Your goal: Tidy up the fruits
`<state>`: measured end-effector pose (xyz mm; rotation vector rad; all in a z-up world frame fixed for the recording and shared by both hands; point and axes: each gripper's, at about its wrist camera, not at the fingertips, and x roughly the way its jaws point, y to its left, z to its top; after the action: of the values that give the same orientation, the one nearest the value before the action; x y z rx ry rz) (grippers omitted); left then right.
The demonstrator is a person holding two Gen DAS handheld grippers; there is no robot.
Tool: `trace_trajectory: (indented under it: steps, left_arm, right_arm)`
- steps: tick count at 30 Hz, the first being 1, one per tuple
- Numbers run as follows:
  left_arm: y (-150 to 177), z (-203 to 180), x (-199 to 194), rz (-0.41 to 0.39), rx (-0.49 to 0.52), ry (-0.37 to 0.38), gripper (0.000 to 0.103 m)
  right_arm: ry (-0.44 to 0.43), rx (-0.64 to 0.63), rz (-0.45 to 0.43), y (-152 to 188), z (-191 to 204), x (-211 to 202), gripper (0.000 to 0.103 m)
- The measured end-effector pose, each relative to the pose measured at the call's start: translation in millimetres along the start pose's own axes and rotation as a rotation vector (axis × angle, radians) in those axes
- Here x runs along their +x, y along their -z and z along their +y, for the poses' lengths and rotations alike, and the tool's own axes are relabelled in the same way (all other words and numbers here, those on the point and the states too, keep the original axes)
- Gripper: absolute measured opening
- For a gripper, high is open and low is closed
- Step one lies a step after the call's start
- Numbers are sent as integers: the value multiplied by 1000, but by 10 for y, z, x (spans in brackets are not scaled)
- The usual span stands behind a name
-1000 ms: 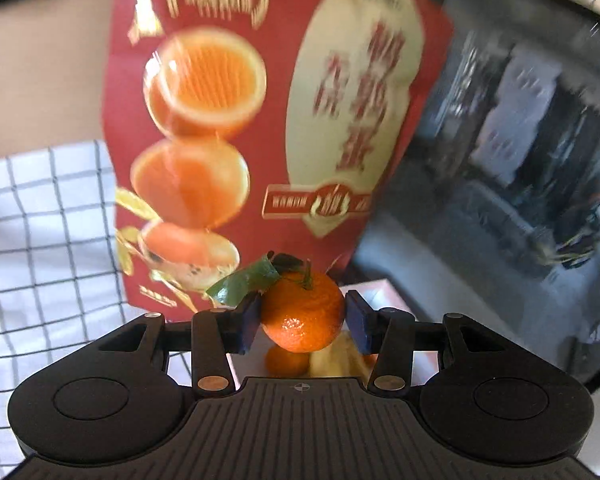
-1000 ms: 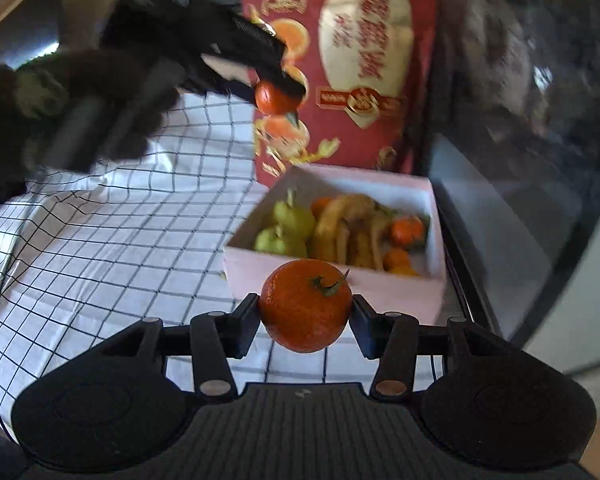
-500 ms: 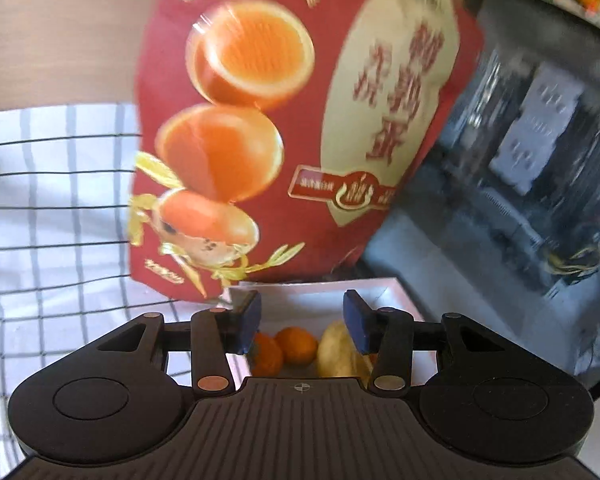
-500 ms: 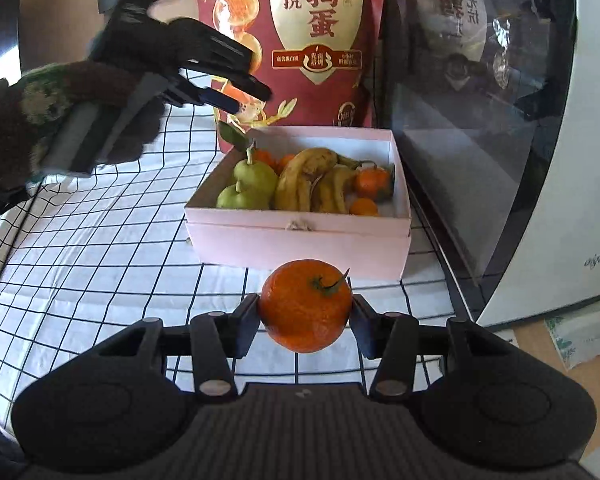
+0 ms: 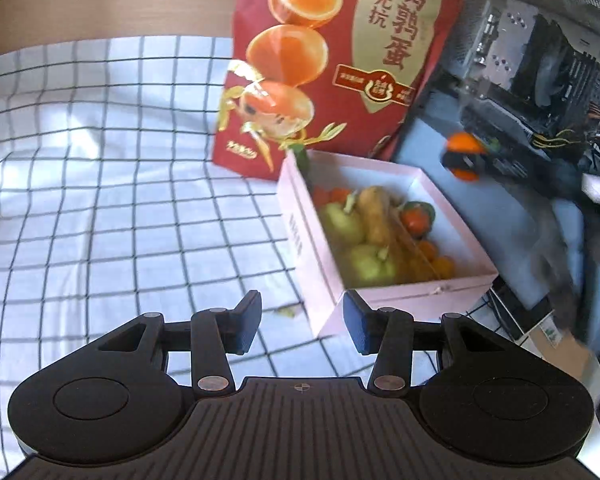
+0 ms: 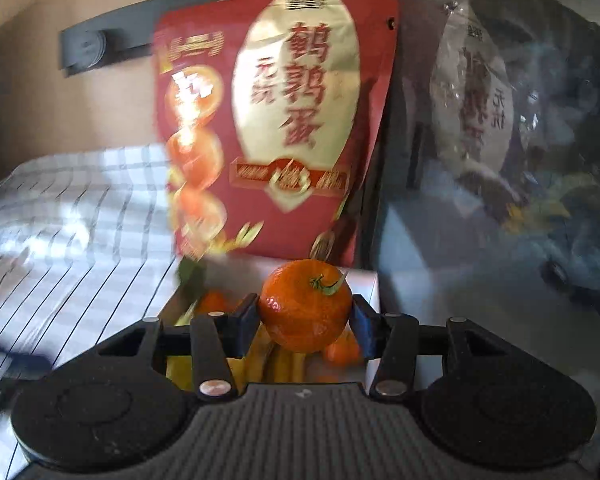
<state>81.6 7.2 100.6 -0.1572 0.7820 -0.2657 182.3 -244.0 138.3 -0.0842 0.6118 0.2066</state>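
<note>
- The right gripper (image 6: 305, 322) is clamped on a mandarin (image 6: 305, 305), both pads pressing its sides, green stem up and turned toward the right finger.
- Below and beyond those fingers lies the pink fruit box (image 6: 370, 286); bananas (image 6: 278, 362) show under the held fruit and a small orange (image 6: 342, 351) sits by the right pad.
- Straight ahead of the fingertips stands the red snack bag (image 6: 276, 120), close behind the box.
- The left gripper (image 5: 300, 326) has its fingers apart with nothing between them; the box's near corner (image 5: 332, 316) lies between and just beyond the tips.
- In the left view the box holds green pears (image 5: 342, 222), a banana and small oranges (image 5: 432, 258), so it looks crowded.
- Risk, as I judge it: a release from too high onto the banana pile could let the mandarin roll over the low wall onto the checked cloth (image 5: 100, 180).
- A forward overshoot could bump the bag and tip it onto the fruit.
- The right view is blurred, so the drop spot is hard to judge.
</note>
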Motion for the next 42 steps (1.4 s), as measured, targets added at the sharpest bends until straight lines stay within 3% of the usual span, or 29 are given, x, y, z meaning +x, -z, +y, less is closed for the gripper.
trace_trajectory:
  steps: [5, 10, 17, 23, 26, 29, 33, 36, 42]
  left_arm:
    - [66, 49, -145, -15, 5, -40, 50]
    - [93, 91, -139, -10, -5, -53, 50]
    - [188, 105, -19, 14, 13, -59, 50]
    - [532, 118, 129, 35, 69, -97, 50]
    - [659, 111, 198, 36, 85, -113, 50]
    - [745, 83, 251, 32, 95, -126, 50]
    - [871, -63, 270, -23, 187, -169, 52]
    - [928, -112, 299, -66, 199, -154, 55]
    - [951, -187, 335, -87, 189, -174, 56]
  right_arm:
    - [59, 15, 30, -159, -72, 494, 47]
    - [53, 4, 58, -119, -41, 670, 55]
    - [3, -19, 7, 48, 52, 195, 65]
    - [-62, -61, 6, 556, 294, -475, 72]
    - [-97, -68, 59, 886, 468, -684, 76]
    - [-125, -95, 126, 1169, 654, -669, 76]
    - [-70, -80, 187, 1364, 754, -496, 76]
    - [-47, -43, 230, 1459, 699, -372, 76]
    - [-23, 22, 185, 1546, 547, -330, 96]
